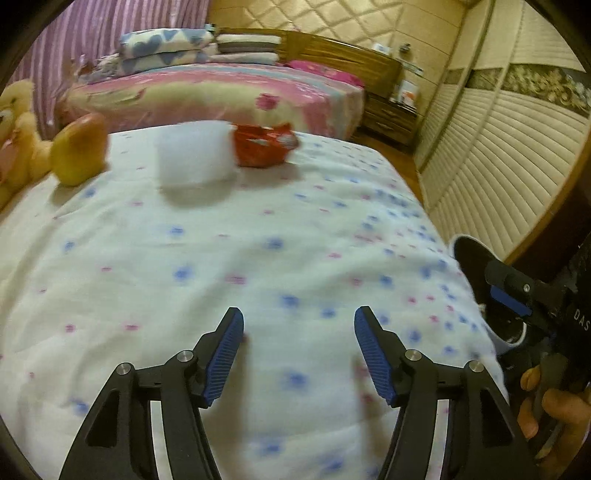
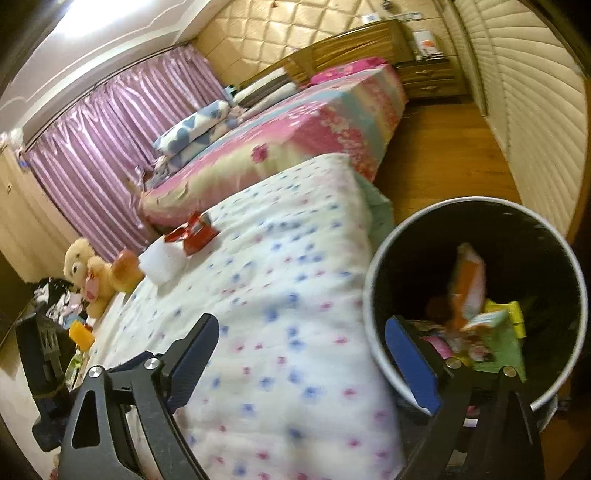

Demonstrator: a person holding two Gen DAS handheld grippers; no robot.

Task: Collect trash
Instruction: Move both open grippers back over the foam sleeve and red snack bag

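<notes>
Jaws on both grippers stood wide apart with nothing between them: left gripper (image 1: 299, 354) hung over the near part of the quilt, right gripper (image 2: 303, 362) straddled the quilt's edge and the bin's rim. Room was a bedroom with a quilted padded wall (image 1: 332, 22), purple striped curtains (image 2: 110, 147), louvred wardrobe doors (image 1: 498, 155) and a wooden floor (image 2: 443, 158). A bed with a pink floral cover (image 1: 221, 92) carried folded blankets (image 1: 166, 48) at its head. Nearer, the working surface was a white quilt (image 1: 258, 240) dotted blue and pink. A round bin (image 2: 373, 288) with a white rim and dark inside stood just beside the quilt's right edge; wrappers, including an orange packet (image 2: 469, 284), lay inside, blurred. At the quilt's far end sat a white block (image 1: 195, 151), touching a crumpled red wrapper (image 1: 262, 144) on its right. An apple (image 1: 79, 147) rested left of the block, near a teddy bear (image 2: 86, 269).
</notes>
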